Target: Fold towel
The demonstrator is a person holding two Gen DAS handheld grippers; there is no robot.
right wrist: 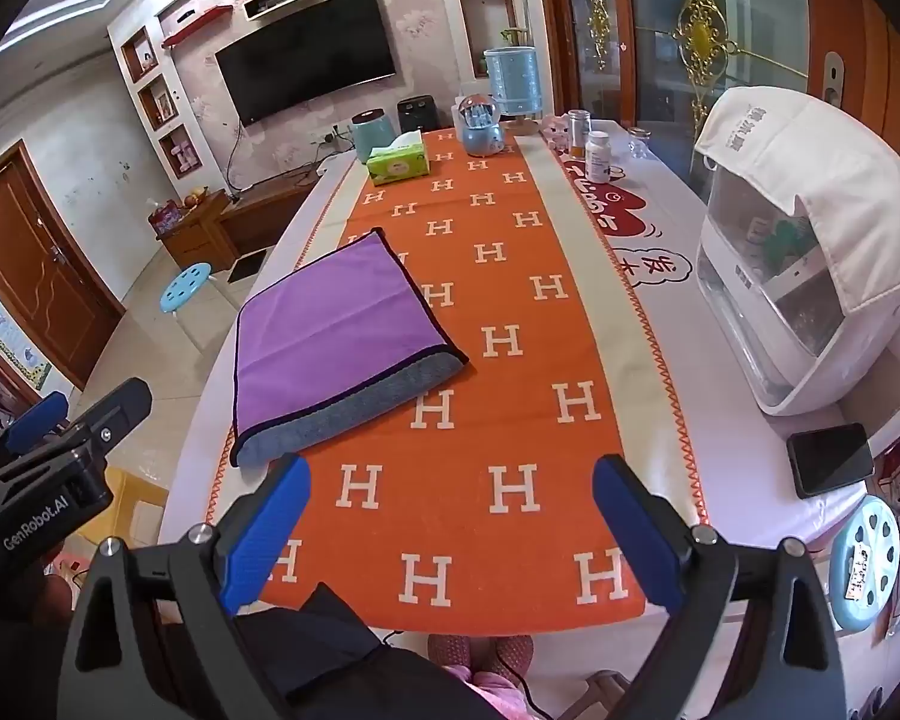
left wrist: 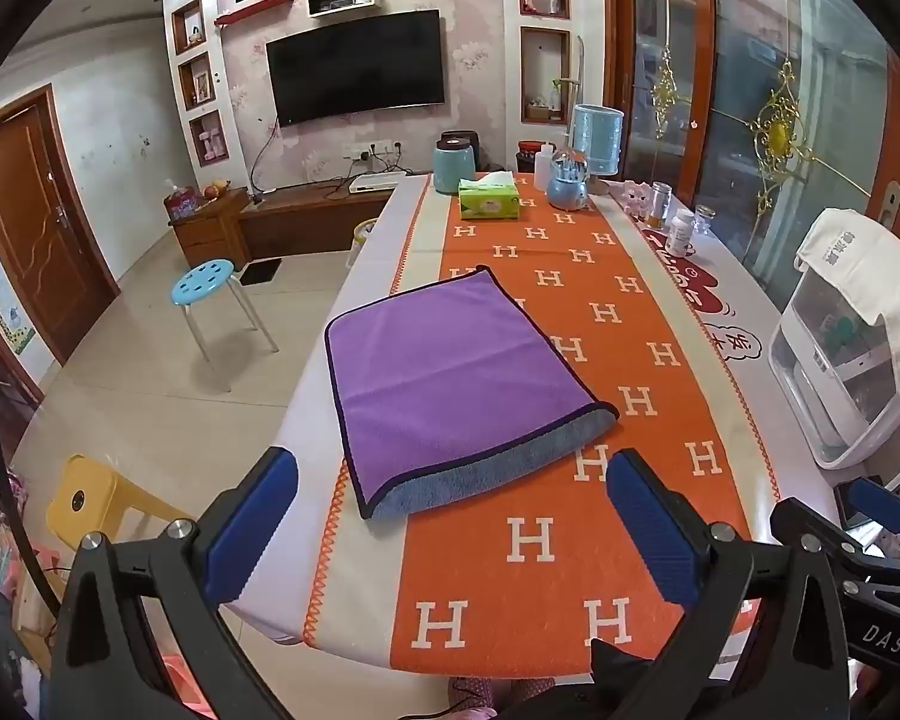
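Note:
A purple towel [left wrist: 450,378] lies folded over on the orange H-patterned table runner [left wrist: 570,540], its grey underside showing along the near edge. It also shows in the right wrist view [right wrist: 336,330], left of centre. My left gripper [left wrist: 450,516] is open and empty, held above the table's near edge just short of the towel. My right gripper [right wrist: 450,522] is open and empty, over the runner [right wrist: 510,360] to the right of the towel. The right gripper shows at the lower right of the left wrist view [left wrist: 870,528]; the left gripper shows at the left of the right wrist view [right wrist: 60,438].
A green tissue box [left wrist: 489,199], a teal canister [left wrist: 453,165], a blue globe ornament [left wrist: 567,180] and bottles [left wrist: 681,231] stand at the table's far end. A white appliance [right wrist: 798,276] and a black phone [right wrist: 831,459] sit on the right. Stools [left wrist: 210,282] stand on the floor left.

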